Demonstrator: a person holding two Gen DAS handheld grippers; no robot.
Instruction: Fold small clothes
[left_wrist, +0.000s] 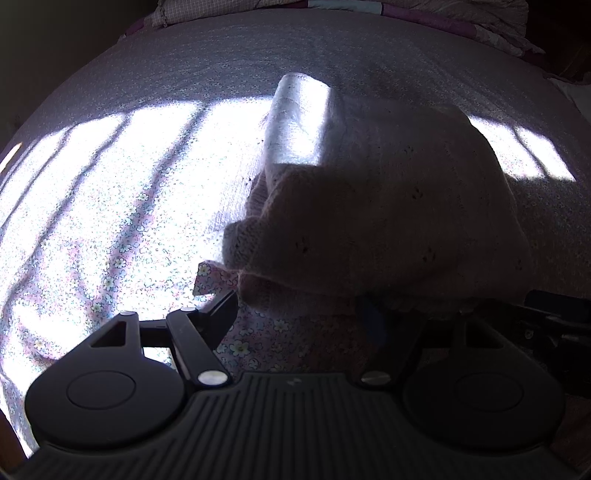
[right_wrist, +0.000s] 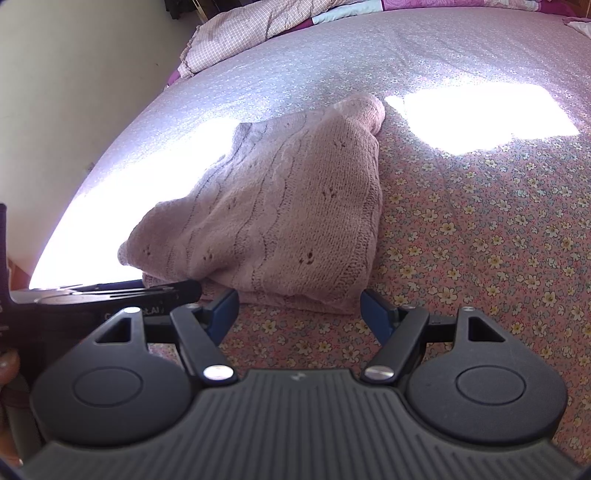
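Fingers (right_wrist: 373, 314) spread, pink sweater (right_wrist: 280, 206) hem between; left seemingly likewise.

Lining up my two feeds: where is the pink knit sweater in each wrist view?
Left wrist: pink knit sweater fills centre-right, dark and backlit, just beyond the fingers.
Right wrist: it lies centre, near edge between the open fingers.
Shared landmark: the checked pillow at the bed's far end.
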